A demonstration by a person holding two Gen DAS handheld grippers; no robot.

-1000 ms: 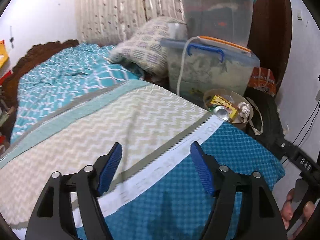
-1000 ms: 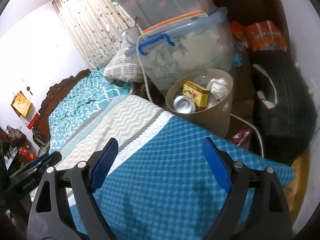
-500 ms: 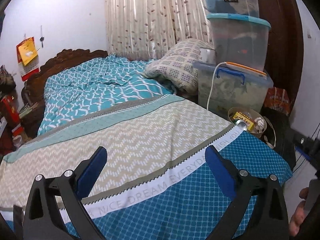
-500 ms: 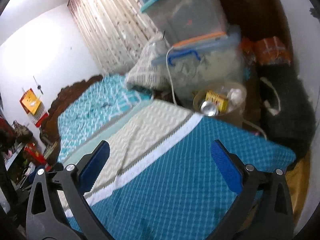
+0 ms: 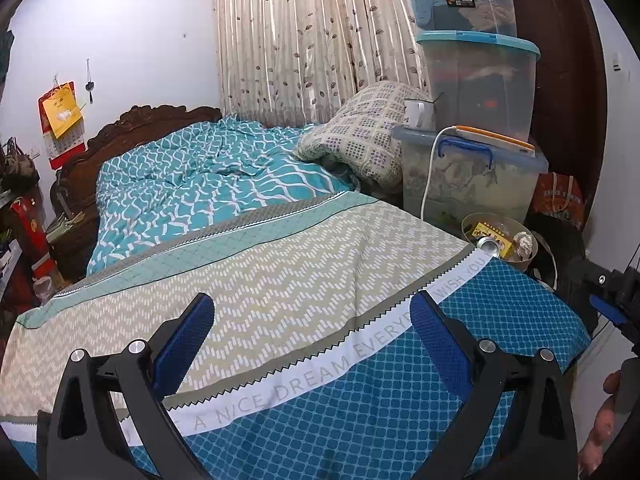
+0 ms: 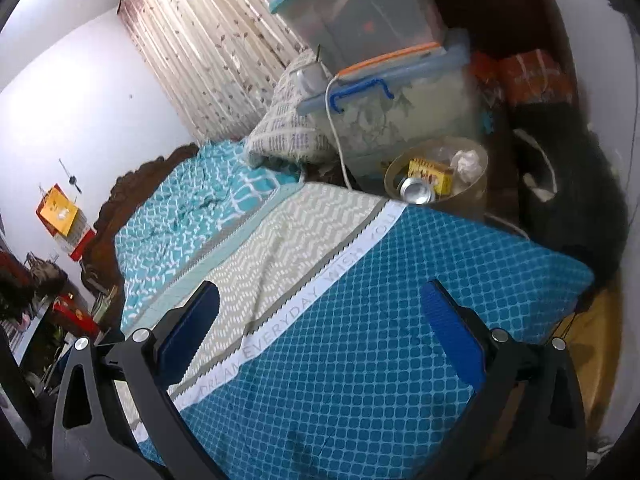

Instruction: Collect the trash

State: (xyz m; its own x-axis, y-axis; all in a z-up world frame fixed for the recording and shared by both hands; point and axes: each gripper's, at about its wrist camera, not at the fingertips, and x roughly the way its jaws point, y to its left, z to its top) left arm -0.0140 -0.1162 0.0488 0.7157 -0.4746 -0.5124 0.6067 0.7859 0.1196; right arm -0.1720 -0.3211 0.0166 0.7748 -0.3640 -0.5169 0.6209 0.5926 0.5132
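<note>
Trash [image 6: 430, 182] in bin [image 6: 460, 196], upper right, beside bed [image 6: 360, 320]; both claws, left [image 5: 312, 320] and right [image 6: 320, 308], wide open, empty.

A bed [image 5: 280, 264] under teal patterned covers fills the room, its carved dark headboard [image 5: 156, 120] against a white wall [image 5: 120, 32]. Leaf-print curtains [image 5: 296, 40] hang behind; stacked clear storage boxes [image 5: 476, 76] stand beside the bed's far corner.
</note>
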